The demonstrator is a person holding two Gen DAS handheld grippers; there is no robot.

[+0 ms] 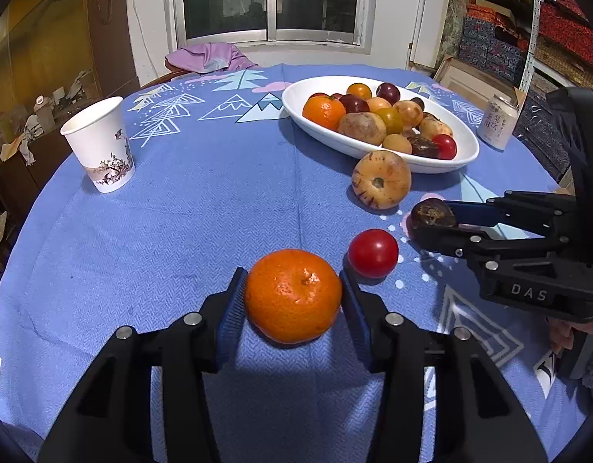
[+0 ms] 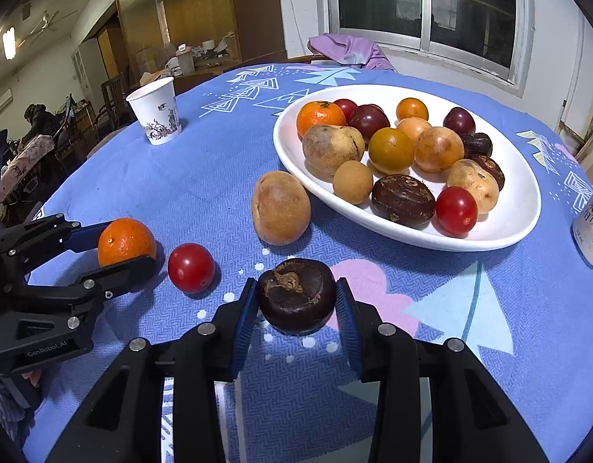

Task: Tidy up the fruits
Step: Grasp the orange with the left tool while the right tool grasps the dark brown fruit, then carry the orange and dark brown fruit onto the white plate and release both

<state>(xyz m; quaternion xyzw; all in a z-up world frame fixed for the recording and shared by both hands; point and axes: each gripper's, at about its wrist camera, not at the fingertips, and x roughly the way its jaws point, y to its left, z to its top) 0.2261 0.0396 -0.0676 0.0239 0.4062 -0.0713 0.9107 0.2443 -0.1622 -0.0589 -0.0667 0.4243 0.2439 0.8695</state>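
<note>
An orange tangerine (image 1: pixel 292 295) rests on the blue tablecloth between the blue pads of my left gripper (image 1: pixel 292 297), and both pads touch its sides. A dark brown water chestnut (image 2: pixel 296 295) lies between the pads of my right gripper (image 2: pixel 296 297), which is shut on it. A red cherry tomato (image 1: pixel 372 252) sits loose between the two grippers. Beyond it a tan round fruit (image 2: pixel 280 208) lies just in front of the white oval plate (image 2: pixel 520 223), which holds several mixed fruits.
A paper cup (image 1: pixel 99 142) stands at the far left of the table. A drink can (image 1: pixel 497 121) stands right of the plate. A purple cloth (image 2: pixel 346 52) lies at the far edge under the window. A person's hand (image 1: pixel 566 332) holds the right gripper.
</note>
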